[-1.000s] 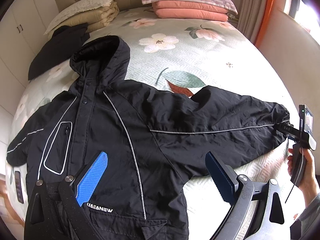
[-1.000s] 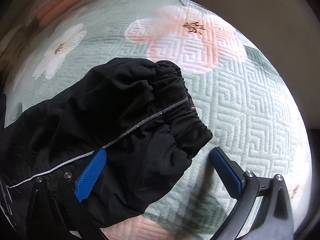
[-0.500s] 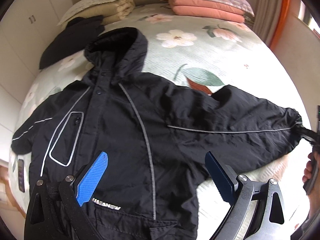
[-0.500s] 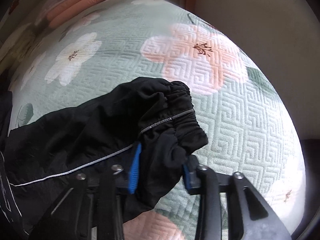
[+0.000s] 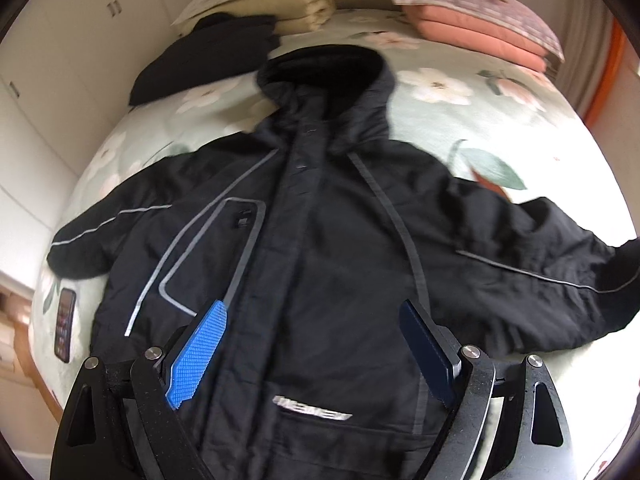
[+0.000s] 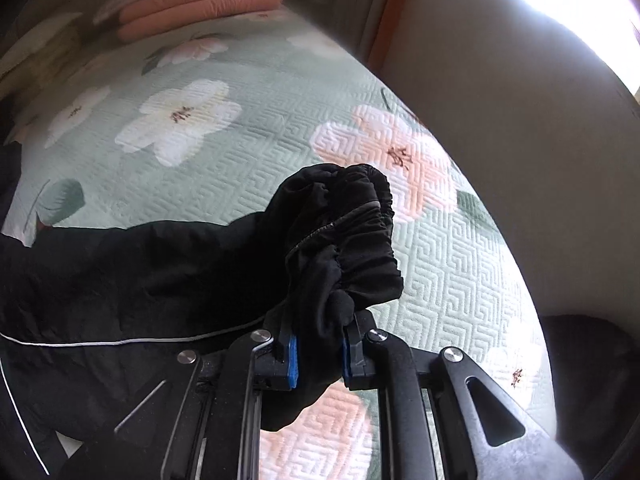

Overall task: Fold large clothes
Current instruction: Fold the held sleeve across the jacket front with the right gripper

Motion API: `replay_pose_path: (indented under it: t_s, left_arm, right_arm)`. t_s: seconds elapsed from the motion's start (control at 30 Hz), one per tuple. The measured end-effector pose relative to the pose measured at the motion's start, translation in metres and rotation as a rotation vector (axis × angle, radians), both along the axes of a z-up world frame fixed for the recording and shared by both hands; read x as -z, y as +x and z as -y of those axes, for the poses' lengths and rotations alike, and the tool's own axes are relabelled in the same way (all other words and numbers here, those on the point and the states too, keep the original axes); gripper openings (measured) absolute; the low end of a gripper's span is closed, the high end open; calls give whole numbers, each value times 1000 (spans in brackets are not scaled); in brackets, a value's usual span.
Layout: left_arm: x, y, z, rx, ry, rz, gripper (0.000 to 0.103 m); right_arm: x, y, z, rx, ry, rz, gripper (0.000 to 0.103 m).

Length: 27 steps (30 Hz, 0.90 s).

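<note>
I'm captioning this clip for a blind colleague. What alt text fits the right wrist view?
The right gripper is closing its blue pads on the gathered cuff of a black jacket sleeve, lifted above a pale green bedspread with a flower print. Folded pink bedding lies at the head of the bed.

Jacket — black, with thin grey reflective piping and a pale printed logo low on the front. Sleeve cuff — black, gathered, crossed by one grey line. Bedspread — pale green, quilted in a geometric key pattern, printed with large white and peach flowers and dark green leaves. Pillows — salmon pink beneath a mauve patterned one. Folded quilt — beige. Second garment — black. Gripper pads — blue, finely textured, on black frames.
</note>
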<state>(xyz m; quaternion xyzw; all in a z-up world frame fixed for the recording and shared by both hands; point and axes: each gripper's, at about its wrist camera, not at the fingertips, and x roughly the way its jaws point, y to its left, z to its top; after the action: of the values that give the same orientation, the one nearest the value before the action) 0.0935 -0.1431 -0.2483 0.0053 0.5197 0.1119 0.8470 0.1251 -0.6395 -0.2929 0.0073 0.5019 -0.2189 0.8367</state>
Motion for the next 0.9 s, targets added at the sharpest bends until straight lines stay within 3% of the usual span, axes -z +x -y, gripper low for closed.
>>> replay_pose_path:
  t_s: [0.2, 0.4, 0.57, 0.7, 0.9]
  left_arm:
    - [-8, 0, -66, 12, -31, 26, 89]
    - [-18, 2, -134, 5, -35, 46, 89]
    - [-17, 2, -188, -57, 42, 40, 89]
    - [-9, 1, -232, -79, 36, 28, 89]
    - [8, 1, -273, -82, 49, -1, 89]
  right_arm:
    - [-56, 0, -130, -119, -37, 105, 17]
    - [-68, 4, -309, -300, -112, 168, 16]
    - [-40, 22, -442, -451, -102, 137, 16]
    - [-4, 28, -536, -546, -90, 102, 16]
    - [65, 39, -626, -639, -133, 13, 17]
